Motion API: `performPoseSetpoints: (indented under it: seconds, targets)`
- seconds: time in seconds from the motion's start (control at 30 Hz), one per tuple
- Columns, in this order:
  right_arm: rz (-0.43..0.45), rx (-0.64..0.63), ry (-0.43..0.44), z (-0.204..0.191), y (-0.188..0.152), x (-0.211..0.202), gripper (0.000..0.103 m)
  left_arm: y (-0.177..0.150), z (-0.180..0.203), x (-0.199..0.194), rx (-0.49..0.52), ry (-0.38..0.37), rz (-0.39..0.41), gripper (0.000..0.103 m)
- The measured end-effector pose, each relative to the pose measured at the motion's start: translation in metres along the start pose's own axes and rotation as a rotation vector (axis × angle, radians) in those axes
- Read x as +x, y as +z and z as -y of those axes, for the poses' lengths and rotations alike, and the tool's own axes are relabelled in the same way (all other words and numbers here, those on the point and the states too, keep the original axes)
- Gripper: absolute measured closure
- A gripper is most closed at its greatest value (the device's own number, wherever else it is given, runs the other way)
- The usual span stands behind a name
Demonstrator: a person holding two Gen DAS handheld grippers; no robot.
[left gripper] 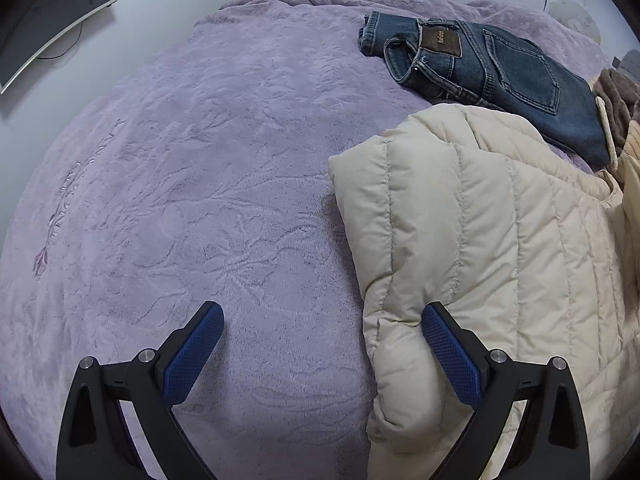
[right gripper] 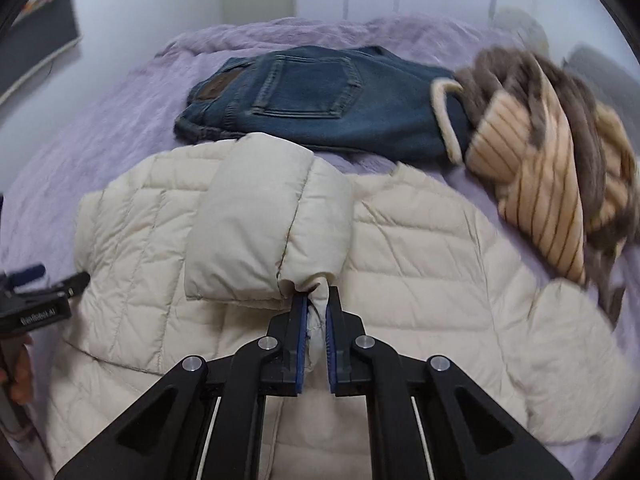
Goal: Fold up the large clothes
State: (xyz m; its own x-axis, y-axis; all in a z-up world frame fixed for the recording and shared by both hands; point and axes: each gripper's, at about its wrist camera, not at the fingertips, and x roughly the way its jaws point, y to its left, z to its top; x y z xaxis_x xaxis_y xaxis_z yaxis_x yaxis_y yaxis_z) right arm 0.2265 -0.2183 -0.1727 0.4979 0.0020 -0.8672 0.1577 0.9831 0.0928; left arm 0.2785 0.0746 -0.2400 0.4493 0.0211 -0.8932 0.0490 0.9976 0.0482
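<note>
A cream quilted puffer jacket [right gripper: 420,248] lies spread on a purple plush bedspread [left gripper: 180,160]. In the right wrist view my right gripper [right gripper: 316,298] is shut on the cuff end of a jacket sleeve [right gripper: 264,216], which lies folded across the jacket's body. In the left wrist view the jacket [left gripper: 500,220] fills the right side. My left gripper [left gripper: 322,312] stands open over the bedspread at the jacket's left edge; its right finger [left gripper: 448,352] rests over a folded sleeve [left gripper: 400,380]. Nothing is pinched between its pads. The left gripper [right gripper: 36,288] also shows at the left edge of the right wrist view.
Folded blue jeans [left gripper: 492,68] lie beyond the jacket. To their right sits a heap of brown fur and tan striped fabric [right gripper: 552,152]. A dark monitor [left gripper: 48,16] hangs on the wall at upper left. A hand [right gripper: 20,376] holds the left gripper.
</note>
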Motion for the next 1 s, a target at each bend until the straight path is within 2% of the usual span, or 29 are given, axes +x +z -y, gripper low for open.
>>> performPoseSetpoints:
  seconds: [0.13,0.23,0.33,0.5,0.57,0.6,0.63,0.73,0.77,0.8,0.83,0.87,0.9,1.0]
  targets:
    - [-0.093,0.372,0.128,0.070,-0.025,0.008,0.094,0.002,-0.014,-0.014,-0.046,-0.062,0.002,0.003]
    - [-0.127,0.570,0.203,0.104,-0.046,0.015,0.094,0.004,-0.030,-0.017,-0.089,-0.082,-0.019,0.003]
    - [-0.133,0.659,0.255,0.120,-0.060,0.017,0.094,0.017,-0.045,-0.008,-0.147,-0.102,-0.044,0.003]
    - [-0.137,0.698,0.356,0.123,-0.065,0.014,0.092,0.042,-0.068,0.009,-0.293,-0.171,-0.044,0.003]
    - [-0.127,0.696,0.374,0.122,-0.061,0.010,0.072,0.046,-0.075,0.013,-0.331,-0.219,-0.054,0.003]
    - [-0.113,0.700,0.377,0.122,-0.060,0.006,0.043,0.047,-0.078,0.015,-0.340,-0.237,-0.058,0.003]
    - [-0.090,0.708,0.390,0.124,-0.059,0.003,0.027,0.048,-0.078,0.016,-0.343,-0.251,-0.061,0.003]
    - [-0.065,0.754,0.419,0.127,-0.053,0.007,0.027,0.051,-0.075,0.020,-0.338,-0.284,-0.069,0.003]
    - [-0.064,0.782,0.436,0.128,-0.051,0.012,0.027,0.052,-0.072,0.020,-0.339,-0.299,-0.069,0.003]
    - [-0.064,0.808,0.449,0.129,-0.048,0.017,0.032,0.055,-0.070,0.020,-0.338,-0.311,-0.067,0.003]
    - [-0.066,0.827,0.451,0.130,-0.046,0.021,0.061,0.055,-0.066,0.020,-0.332,-0.312,-0.066,0.003]
    - [-0.078,0.835,0.446,0.130,-0.043,0.026,0.083,0.056,-0.061,0.021,-0.319,-0.301,-0.067,0.003]
    - [-0.094,0.844,0.430,0.130,-0.042,0.030,0.100,0.057,-0.057,0.023,-0.300,-0.286,-0.068,0.003]
    - [-0.076,0.867,0.381,0.133,-0.050,0.023,0.100,0.058,-0.041,0.029,-0.220,-0.229,-0.063,0.003]
